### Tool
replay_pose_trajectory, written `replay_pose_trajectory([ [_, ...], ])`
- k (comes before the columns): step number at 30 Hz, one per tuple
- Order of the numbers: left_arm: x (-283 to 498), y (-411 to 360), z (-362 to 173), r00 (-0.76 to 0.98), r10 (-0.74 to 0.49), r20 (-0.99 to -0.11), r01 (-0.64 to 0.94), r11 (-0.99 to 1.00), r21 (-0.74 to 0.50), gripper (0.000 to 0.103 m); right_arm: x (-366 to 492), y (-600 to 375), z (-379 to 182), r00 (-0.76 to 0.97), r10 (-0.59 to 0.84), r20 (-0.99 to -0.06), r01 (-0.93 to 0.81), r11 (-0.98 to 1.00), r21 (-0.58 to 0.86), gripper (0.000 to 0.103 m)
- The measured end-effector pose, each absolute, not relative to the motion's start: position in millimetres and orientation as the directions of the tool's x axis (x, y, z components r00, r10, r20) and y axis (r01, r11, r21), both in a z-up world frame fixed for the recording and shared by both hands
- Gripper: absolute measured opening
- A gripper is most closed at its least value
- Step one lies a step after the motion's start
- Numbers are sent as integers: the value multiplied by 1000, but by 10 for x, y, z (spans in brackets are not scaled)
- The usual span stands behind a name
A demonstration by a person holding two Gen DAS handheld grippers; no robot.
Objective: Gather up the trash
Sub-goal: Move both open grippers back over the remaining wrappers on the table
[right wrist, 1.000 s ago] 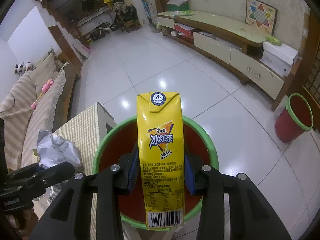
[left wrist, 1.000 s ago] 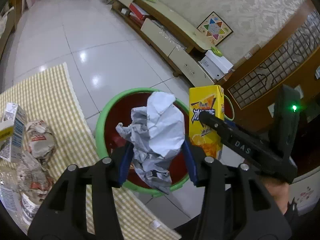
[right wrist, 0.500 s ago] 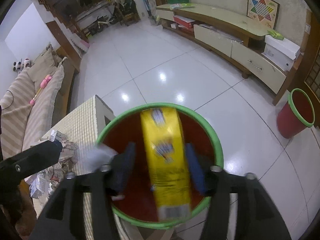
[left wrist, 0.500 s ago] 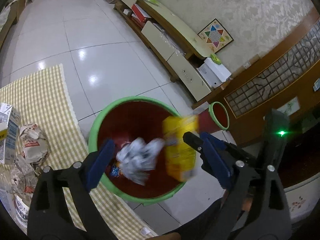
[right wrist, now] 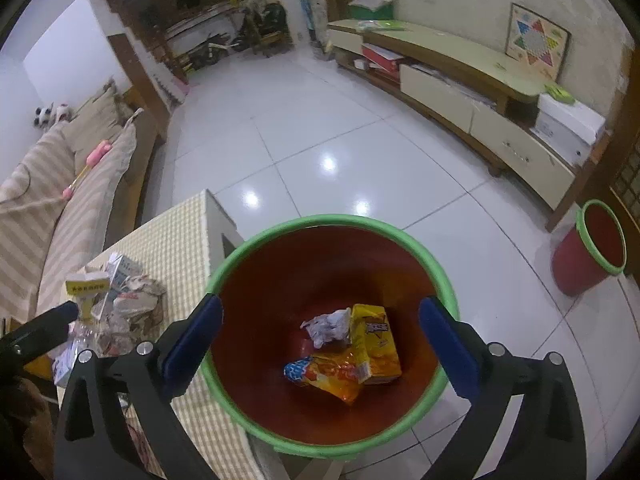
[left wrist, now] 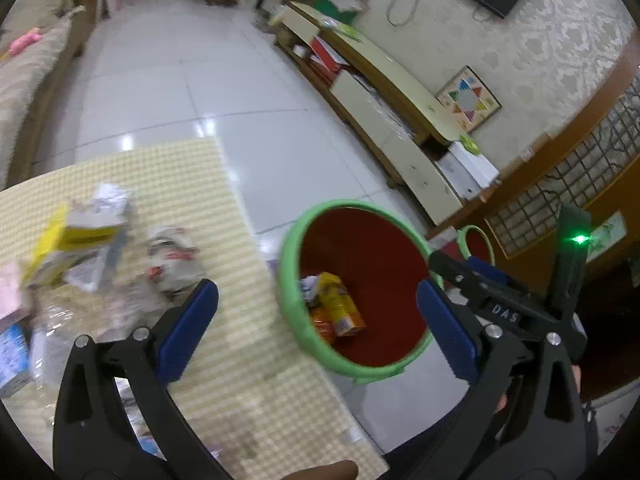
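Hovering with both the left gripper (left wrist: 316,320) and the right gripper (right wrist: 320,340) opening empty over the bin (right wrist: 440,264), we judge the crumpled wrappers (left wrist: 172,256) at ten o'clock on the table (left wrist: 248,380) light, soft, best pinched mid-bulge.

Both hand-held tools are matte black plastic: the left gripper (left wrist: 318,314) and the right gripper (right wrist: 320,334) each carry two angular arms tipped with long blue rubber pads (right wrist: 450,346), with silver screw heads (right wrist: 145,347) at the joints. The right gripper's body bears white "DAS" lettering (left wrist: 505,314) and a glowing green indicator light (left wrist: 579,239)
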State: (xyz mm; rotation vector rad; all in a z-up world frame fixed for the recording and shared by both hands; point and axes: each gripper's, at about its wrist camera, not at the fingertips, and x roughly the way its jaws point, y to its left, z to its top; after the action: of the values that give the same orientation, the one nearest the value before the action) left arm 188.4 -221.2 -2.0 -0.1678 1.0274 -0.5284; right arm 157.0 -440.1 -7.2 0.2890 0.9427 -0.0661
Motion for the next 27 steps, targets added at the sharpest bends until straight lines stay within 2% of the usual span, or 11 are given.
replay_pose_trajectory([
  [6, 1596, -1666, 67, 487, -411, -771, 315, 906, -284, 97, 1470, -4047, -54, 586, 211, -783, 89, 943, 321, 96],
  [15, 1178, -720, -43, 518, -341, -785, 191, 940, -282, 97, 1237, -3174, -9, 568, 323, -757, -87, 938, 335, 96],
  [19, 999, -411, -131, 510, -324, -796, 145, 945, -292, 98, 1089, -2748, -135, 498, 371, -784, -162, 928, 336, 96],
  [27, 698, 97, -417, 477, -315, -821, 53, 942, -331, 97, 823, -2179, -454, 379, 366, -850, -228, 927, 298, 93],
])
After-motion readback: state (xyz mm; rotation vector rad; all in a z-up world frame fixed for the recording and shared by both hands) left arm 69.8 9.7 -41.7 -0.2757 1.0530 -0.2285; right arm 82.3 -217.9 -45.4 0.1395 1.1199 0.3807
